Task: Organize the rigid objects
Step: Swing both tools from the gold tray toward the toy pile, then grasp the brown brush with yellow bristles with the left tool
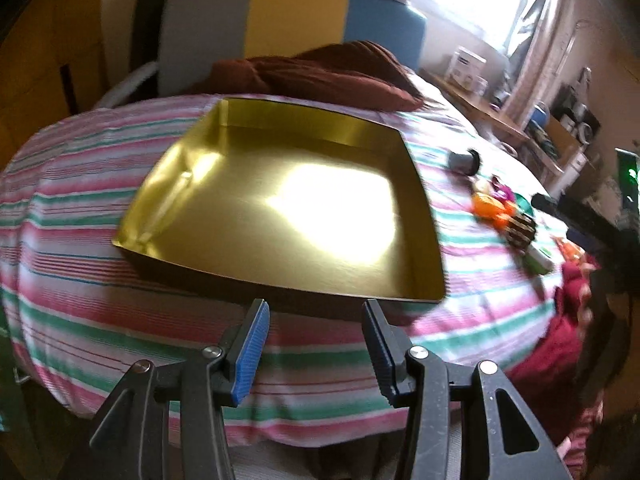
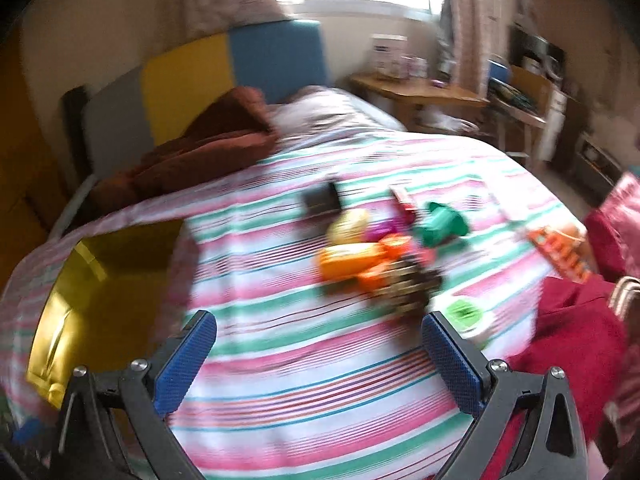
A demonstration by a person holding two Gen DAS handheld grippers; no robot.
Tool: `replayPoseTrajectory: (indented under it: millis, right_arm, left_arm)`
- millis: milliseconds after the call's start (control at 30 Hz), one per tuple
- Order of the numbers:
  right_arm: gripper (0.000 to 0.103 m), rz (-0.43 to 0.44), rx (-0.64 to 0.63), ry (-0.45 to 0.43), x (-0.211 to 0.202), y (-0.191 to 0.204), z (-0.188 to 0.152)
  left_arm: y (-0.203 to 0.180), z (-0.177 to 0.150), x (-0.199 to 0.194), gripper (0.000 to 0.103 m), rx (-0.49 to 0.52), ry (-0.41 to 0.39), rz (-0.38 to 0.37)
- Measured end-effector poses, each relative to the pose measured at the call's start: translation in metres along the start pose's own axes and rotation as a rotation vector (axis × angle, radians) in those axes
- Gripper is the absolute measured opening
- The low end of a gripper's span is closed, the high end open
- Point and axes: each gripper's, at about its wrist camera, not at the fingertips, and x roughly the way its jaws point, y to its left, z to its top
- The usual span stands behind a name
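A shiny gold tray (image 1: pixel 208 160) lies on the striped bed, holding nothing; its edge shows in the right wrist view (image 2: pixel 60 320) at the left. A pile of small toys lies to its right: orange pieces (image 2: pixel 348 260), a yellow piece (image 2: pixel 348 222), a green piece (image 2: pixel 440 222), a dark ridged piece (image 2: pixel 408 280), a dark cylinder (image 1: pixel 464 160) and a green-topped item (image 2: pixel 464 314). My left gripper (image 1: pixel 316 312) is open and empty, just before the tray's near edge. My right gripper (image 2: pixel 316 328) is open and empty, short of the toy pile.
A brown blanket (image 1: pixel 320 76) lies behind the tray by the yellow and blue headboard (image 1: pixel 300 12). A red cloth (image 2: pixel 572 344) lies at the bed's right edge beside an orange packet (image 2: pixel 560 252). A wooden desk (image 2: pixel 416 92) stands by the window.
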Motion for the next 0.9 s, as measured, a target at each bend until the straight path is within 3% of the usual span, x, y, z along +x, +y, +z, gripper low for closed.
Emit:
replayPoseTrajectory:
  millis: [167,267,400,467,567,633,800,900]
  right_arm:
    - [0.103,-0.046,0.114,0.005,0.013,-0.057,0.028]
    - [0.103,-0.077,0.204,-0.030,0.021,-0.093,0.043]
    - [0.103,-0.101,0.275,-0.057,0.032,-0.121,0.049]
    - [0.103,-0.096,0.330,-0.044,0.038,-0.131,0.049]
    - [0.103,-0.085,0.363,-0.076,0.036,-0.133,0.050]
    - [0.103,-0.080,0.364,-0.090,0.035,-0.132,0.051]
    - [0.103,-0.068,0.409,-0.129,0.031,-0.138,0.049]
    - [0.103,-0.094,0.425,-0.167,0.024,-0.140,0.046]
  left_arm:
    - [-0.019,-0.005,0.012,0.048,0.000,0.086,-0.076]
    - [-0.030,-0.012,0.016,0.048,0.018,0.130,-0.081]
    - [-0.048,-0.017,0.013,0.048,0.049,0.104,-0.042]
    - [-0.057,-0.016,0.014,0.048,0.070,0.108,-0.089]
    - [-0.070,-0.010,0.029,0.048,0.051,0.224,-0.192]
    - [-0.082,-0.006,0.038,0.048,0.059,0.256,-0.221]
    - [-0.128,0.014,0.043,0.049,0.165,0.148,-0.255]
    - [-0.156,0.030,0.057,0.059,0.239,0.101,-0.295]
